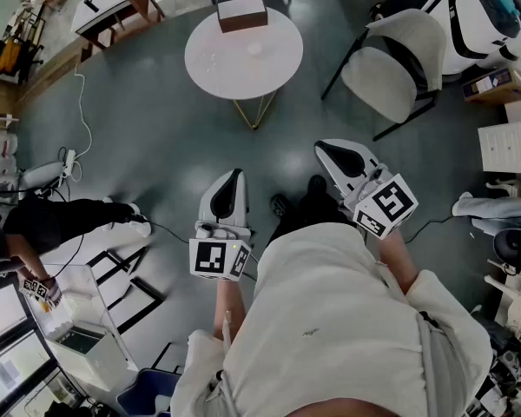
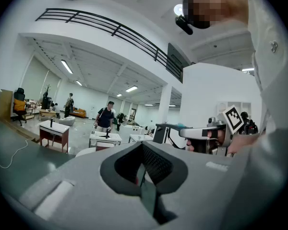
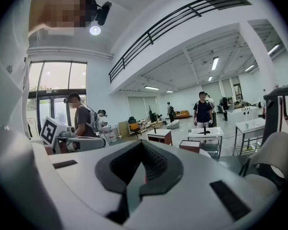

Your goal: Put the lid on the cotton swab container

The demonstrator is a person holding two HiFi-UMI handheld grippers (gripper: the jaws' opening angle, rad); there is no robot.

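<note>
Both grippers are held close to my body, above the floor and away from any object. My left gripper has its jaws pressed together with nothing between them. My right gripper is likewise shut and empty. Ahead stands a round white table. On it lie a small pale round item and a faint clear thing; they are too small to tell container from lid. Each gripper view shows only the far hall, not the table top.
A brown box sits at the table's far edge. A grey chair stands to the right of the table. A seated person and clear bins are at my left. Cables run across the floor.
</note>
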